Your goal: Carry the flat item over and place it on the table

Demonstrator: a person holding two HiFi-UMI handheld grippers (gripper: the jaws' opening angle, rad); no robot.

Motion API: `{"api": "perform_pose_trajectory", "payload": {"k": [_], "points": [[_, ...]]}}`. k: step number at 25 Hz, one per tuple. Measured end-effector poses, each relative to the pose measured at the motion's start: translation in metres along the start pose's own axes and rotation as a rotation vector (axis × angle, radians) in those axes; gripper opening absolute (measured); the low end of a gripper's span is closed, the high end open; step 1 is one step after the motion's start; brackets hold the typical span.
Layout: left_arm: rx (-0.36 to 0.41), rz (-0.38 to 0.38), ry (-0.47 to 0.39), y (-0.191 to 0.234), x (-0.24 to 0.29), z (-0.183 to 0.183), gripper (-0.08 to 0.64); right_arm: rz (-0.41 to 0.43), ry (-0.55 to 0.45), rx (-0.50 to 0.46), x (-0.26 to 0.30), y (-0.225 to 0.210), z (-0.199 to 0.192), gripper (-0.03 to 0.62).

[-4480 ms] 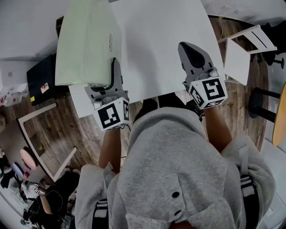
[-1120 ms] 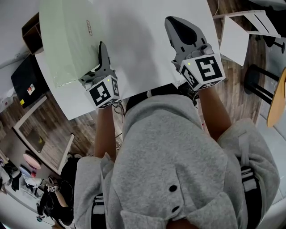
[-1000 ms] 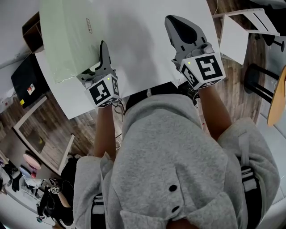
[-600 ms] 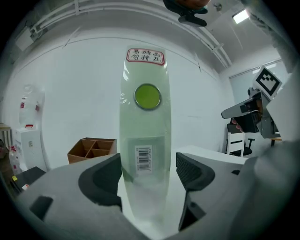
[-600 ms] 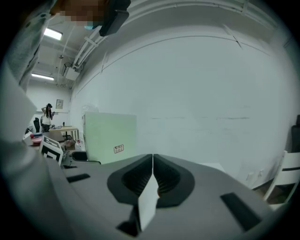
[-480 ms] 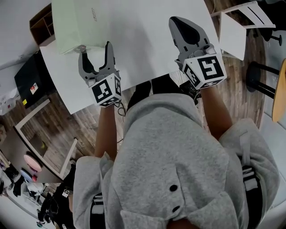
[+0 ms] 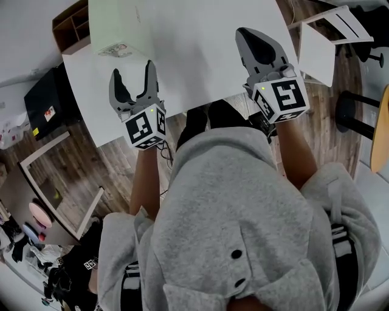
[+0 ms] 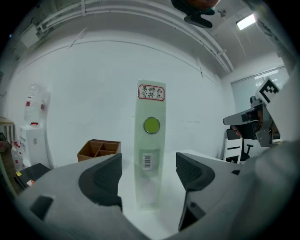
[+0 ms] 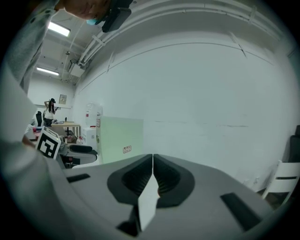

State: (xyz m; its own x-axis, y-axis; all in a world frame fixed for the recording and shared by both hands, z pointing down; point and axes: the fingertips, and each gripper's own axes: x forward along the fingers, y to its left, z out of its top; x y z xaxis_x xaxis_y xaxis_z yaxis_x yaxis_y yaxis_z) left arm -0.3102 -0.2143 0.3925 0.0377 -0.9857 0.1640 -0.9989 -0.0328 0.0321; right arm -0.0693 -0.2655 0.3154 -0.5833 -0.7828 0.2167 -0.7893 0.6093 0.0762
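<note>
The flat item [image 8: 150,140] is a thin pale green box that stands upright on the white table [image 7: 200,61]. The left gripper view shows it end-on, with a red-bordered label, a green round sticker and a barcode. In the head view its near end [image 7: 117,48] sits just beyond my left gripper [image 7: 132,74]. That gripper [image 8: 149,174] is open, its jaws apart on either side of the item and not touching it. My right gripper [image 7: 248,35] hovers over the table's right part, shut on nothing [image 9: 153,160]. From there the item's broad face [image 9: 119,138] shows at the left.
A brown divided box [image 7: 70,18] stands off the table's far left corner. A black case [image 7: 42,103] and a white frame [image 7: 48,176] lie on the wooden floor at left. A white chair [image 7: 322,42] and a dark stool [image 7: 358,103] stand at right.
My left gripper was shut on the flat item's end; it has opened, let go and drawn back toward me. The item stays on the table. The right gripper stays shut.
</note>
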Motion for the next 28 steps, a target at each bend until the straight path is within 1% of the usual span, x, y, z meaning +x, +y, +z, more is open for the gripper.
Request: {"api": "perform_pose_trajectory", "payload": {"k": [4,8,9,12,16,17,20,22,28], "points": [[0.008,0.012,0.002,-0.012,-0.017,0.010,0.348,0.009,-0.011,0.003,-0.012,-0.010,-0.002,0.028],[0.020,0.022,-0.002,-0.042,-0.033,0.020,0.343,0.007,-0.008,0.024,-0.036,-0.032,-0.009,0.028],[0.021,0.029,0.005,-0.049,-0.039,0.022,0.317,0.012,-0.006,0.029,-0.043,-0.036,-0.010,0.028],[0.033,0.063,0.026,-0.071,-0.054,0.024,0.195,0.024,0.003,0.025,-0.065,-0.049,-0.013,0.028],[0.050,0.108,0.046,-0.095,-0.072,0.028,0.068,-0.001,0.017,0.034,-0.094,-0.068,-0.020,0.028],[0.057,0.114,0.049,-0.101,-0.077,0.029,0.053,-0.006,0.018,0.040,-0.100,-0.071,-0.021,0.028],[0.079,0.116,0.045,-0.119,-0.088,0.034,0.033,-0.015,0.011,0.052,-0.118,-0.078,-0.025,0.028],[0.080,0.115,0.038,-0.130,-0.096,0.037,0.025,-0.016,0.006,0.054,-0.129,-0.079,-0.029,0.028],[0.041,0.136,0.027,-0.155,-0.132,0.042,0.021,0.014,-0.004,0.061,-0.162,-0.071,-0.039,0.028]]}}
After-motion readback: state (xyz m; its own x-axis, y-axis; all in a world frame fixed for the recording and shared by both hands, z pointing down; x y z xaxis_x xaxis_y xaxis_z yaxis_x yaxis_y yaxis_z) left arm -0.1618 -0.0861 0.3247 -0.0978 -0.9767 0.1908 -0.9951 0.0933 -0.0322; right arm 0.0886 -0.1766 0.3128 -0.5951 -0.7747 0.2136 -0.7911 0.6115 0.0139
